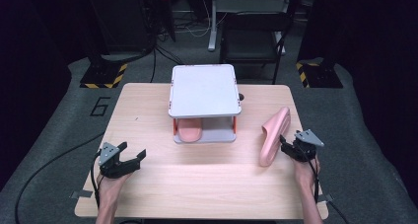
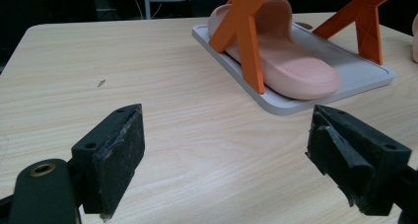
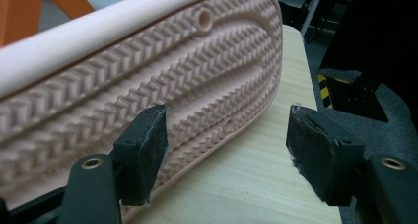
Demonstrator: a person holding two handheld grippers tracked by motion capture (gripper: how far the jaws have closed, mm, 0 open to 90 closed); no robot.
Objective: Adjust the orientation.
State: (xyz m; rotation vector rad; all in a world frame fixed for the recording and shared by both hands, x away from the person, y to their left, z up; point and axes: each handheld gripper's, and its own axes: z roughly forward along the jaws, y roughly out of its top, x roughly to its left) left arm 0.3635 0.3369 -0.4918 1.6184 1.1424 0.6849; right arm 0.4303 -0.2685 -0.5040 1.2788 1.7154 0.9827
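Nearest the person, the left gripper rests low over the front left of the wooden worktop, its jaws spread wide with nothing but bare wood between them. In the left gripper view the same jaws frame open worktop, with the rack farther off.

Over at the right edge, the right gripper is close up against a pink slipper that stands on its side, tilted, its ridged sole facing the gripper. In the right gripper view the jaws stand wide apart beside the sole; one pad looks close to the tread, but contact cannot be told, and the slipper's rim rests on the worktop.

Farther back, at the middle, stands a small grey shoe rack with orange legs. A second pink slipper lies flat on its lower tray, under the top shelf.
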